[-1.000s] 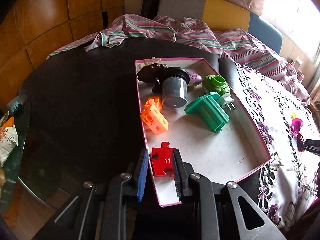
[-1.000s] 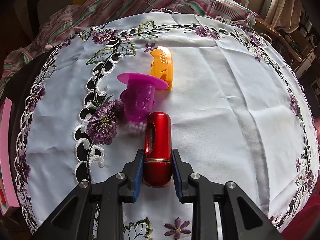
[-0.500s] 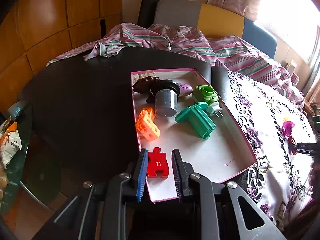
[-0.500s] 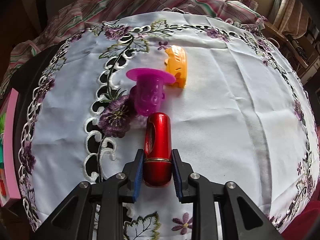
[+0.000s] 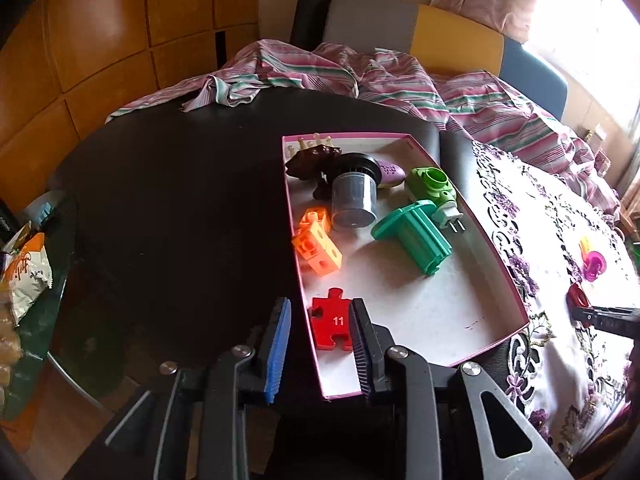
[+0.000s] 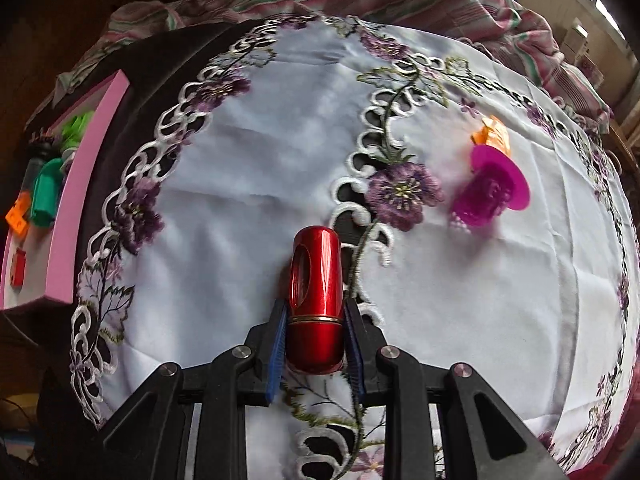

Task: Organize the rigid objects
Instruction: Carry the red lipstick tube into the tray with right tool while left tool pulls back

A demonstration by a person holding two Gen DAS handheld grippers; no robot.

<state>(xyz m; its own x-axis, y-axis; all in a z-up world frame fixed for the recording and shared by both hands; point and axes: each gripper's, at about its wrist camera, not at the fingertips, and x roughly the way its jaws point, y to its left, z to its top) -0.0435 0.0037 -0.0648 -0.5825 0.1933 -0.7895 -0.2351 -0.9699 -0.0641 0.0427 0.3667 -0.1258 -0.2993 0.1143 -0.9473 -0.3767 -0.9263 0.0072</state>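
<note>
A red puzzle piece marked 11 [image 5: 332, 324] lies flat in the near left corner of the pink-rimmed box [image 5: 504, 272]. My left gripper [image 5: 320, 308] straddles it and the box's left wall. Its jaws are opening, and neither pad presses on the piece. My right gripper [image 6: 316, 308] is shut on a shiny red cylinder [image 6: 316, 280] and holds it just above the embroidered white cloth [image 6: 480, 300]. A magenta cup-shaped piece [image 6: 492, 188] and an orange clip [image 6: 494, 134] lie on the cloth to its right. The pink box [image 6: 80, 184] stands at the far left of that view.
Inside the box lie orange cubes [image 5: 316, 248], a grey cylinder [image 5: 354, 200], a teal spool [image 5: 416, 236], a green plug [image 5: 434, 184] and a dark brown piece [image 5: 312, 158]. Striped fabric [image 5: 360, 76] is heaped behind the black table [image 5: 180, 200]. A snack bag [image 5: 24, 276] sits at the left.
The left jaws have widened away from the red puzzle piece, which stays in the box. My right gripper has rolled and carried the red cylinder left, toward the pink box.
</note>
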